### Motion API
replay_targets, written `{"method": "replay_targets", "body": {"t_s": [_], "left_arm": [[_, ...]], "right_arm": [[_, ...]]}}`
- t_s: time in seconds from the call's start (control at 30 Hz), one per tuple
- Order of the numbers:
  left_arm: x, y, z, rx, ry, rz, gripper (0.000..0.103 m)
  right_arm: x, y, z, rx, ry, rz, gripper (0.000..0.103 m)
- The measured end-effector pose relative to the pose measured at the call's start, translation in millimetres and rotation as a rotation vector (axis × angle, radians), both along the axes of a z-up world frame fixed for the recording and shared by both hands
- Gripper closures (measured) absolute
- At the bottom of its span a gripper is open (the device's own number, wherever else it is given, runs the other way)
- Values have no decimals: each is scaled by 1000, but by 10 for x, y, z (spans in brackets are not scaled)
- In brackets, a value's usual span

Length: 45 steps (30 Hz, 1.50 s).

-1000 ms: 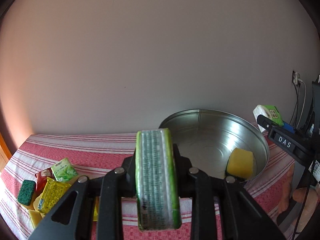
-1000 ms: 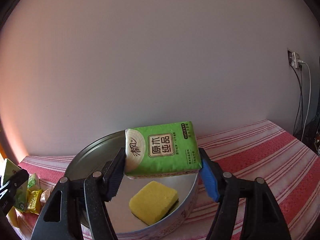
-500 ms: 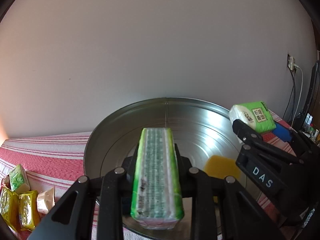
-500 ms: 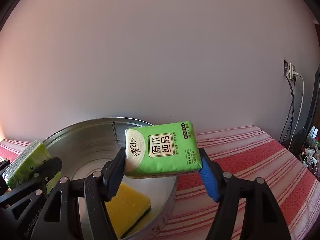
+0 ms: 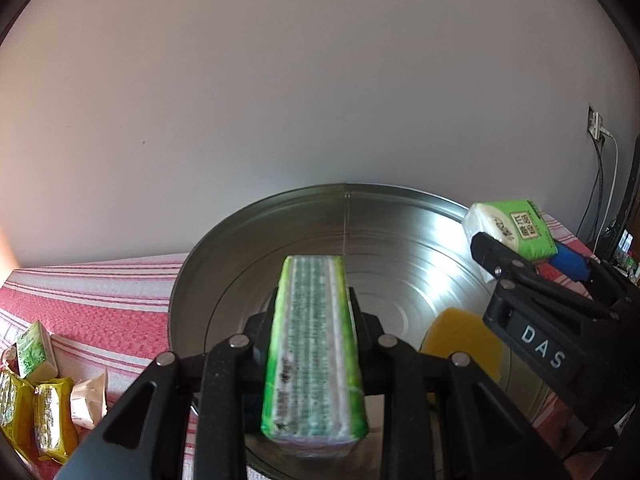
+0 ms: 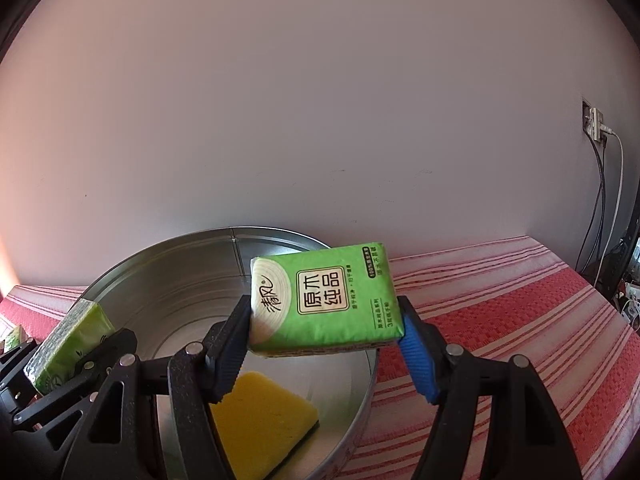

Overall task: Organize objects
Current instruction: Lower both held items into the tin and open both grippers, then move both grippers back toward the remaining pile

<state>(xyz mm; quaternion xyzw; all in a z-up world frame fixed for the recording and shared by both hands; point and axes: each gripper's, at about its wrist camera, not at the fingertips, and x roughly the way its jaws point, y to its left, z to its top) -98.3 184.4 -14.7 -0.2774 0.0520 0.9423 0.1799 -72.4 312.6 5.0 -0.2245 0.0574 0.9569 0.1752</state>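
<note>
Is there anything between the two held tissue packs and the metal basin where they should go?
Nothing visible blocks either tissue pack; both hang over the open metal basin. Only a yellow sponge lies on its floor, below the right gripper.

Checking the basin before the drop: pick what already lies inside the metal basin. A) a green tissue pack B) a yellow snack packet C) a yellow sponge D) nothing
C: a yellow sponge lies on the metal basin floor; both tissue packs are held above it.
</note>
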Motion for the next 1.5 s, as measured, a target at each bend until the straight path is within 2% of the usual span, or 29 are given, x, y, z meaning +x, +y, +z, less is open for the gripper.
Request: {"method": "replay_targets", "body": {"t_s": [0.07, 0.1, 0.13, 0.17, 0.2, 0.3, 0.4, 0.7, 0.77, 1.03, 1.17, 1.3, 1.5], "left_arm": [[24, -4, 3, -4, 6, 12, 74], [50, -19, 12, -1, 13, 18, 60], [85, -40, 23, 1, 24, 29, 50], [133, -64, 37, -1, 43, 42, 33], [190, -95, 60, 4, 67, 48, 21], [345, -188, 161, 7, 138, 63, 3], [467, -305, 228, 8, 177, 91, 0], [687, -442, 181, -15, 169, 134, 0], [613, -530, 266, -17, 174, 154, 0], [686, -942, 322, -14, 195, 246, 0], [686, -1050, 279, -33, 206, 277, 0], [739, -1219, 270, -10, 205, 294, 0], [790, -1421, 255, 5, 191, 307, 0]], "right_arm": [[-16, -1, -7, 4, -4, 4, 30], [-18, 3, -5, 5, -3, 8, 27], [-4, 0, 7, 9, 3, 8, 19], [26, -1, 17, 11, 20, -1, 16], [64, 16, 26, 10, 43, -9, 15], [216, -8, 90, 0, 126, -58, 14], [272, 172, 69, -46, 183, -78, 14], [268, 296, 27, -136, 183, -93, 13], [282, 313, 25, -143, 191, -96, 13], [549, 195, 88, -113, 293, -105, 13], [682, -82, 163, -90, 325, -119, 13], [781, -238, 167, -41, 328, -138, 13], [909, -400, 169, -45, 309, -142, 13]]}}
